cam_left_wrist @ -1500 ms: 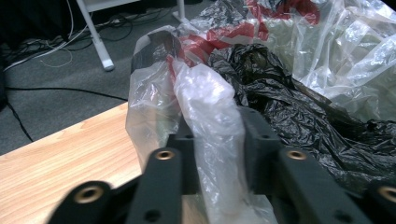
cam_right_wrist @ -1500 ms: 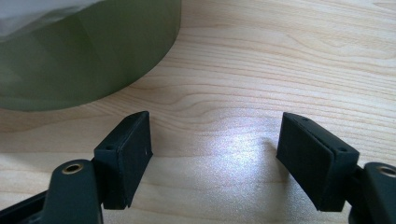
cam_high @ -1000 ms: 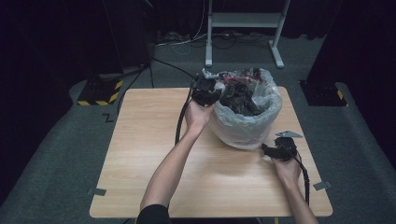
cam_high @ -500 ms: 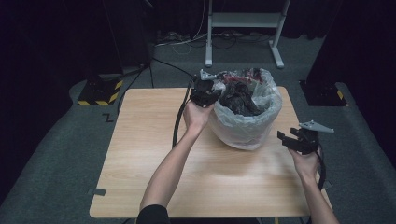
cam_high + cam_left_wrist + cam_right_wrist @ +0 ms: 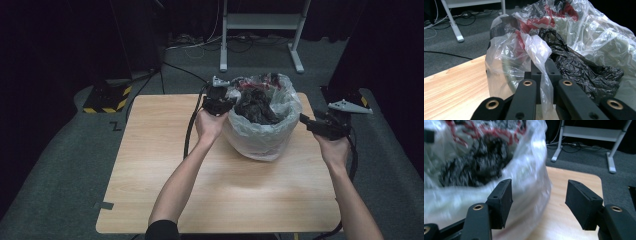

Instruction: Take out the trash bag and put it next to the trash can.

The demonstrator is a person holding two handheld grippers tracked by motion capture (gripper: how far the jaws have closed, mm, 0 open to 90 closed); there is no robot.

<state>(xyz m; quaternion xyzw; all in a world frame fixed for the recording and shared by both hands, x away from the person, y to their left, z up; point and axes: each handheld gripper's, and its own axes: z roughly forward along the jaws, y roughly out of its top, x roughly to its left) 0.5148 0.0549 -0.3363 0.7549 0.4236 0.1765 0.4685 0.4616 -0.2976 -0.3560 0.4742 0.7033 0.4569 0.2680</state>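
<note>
On the far half of a pale wooden table (image 5: 165, 165), a clear plastic bag (image 5: 262, 135) stands upright, its long axis vertical and its open mouth pointing up, stuffed with crumpled black plastic (image 5: 255, 105) and a scrap of red-and-white film (image 5: 544, 20) near the top. At the bag's left rim, the left gripper (image 5: 218, 100) is clamped on a fold of the clear film; in the left gripper view that fold (image 5: 541, 62) runs down between the two black jaws, which stand close together with the film pinched in the gap. At the bag's right side, the right gripper (image 5: 320, 126) hangs just beside the bulging wall, pointing toward it, jaws spread wide with nothing between them; in the right gripper view the left jaw sits against or just in front of the film, which cannot be told apart through the blur. Behind the table, a white metal stand (image 5: 260, 25) rests on grey carpet among loose cables (image 5: 195, 42).
</note>
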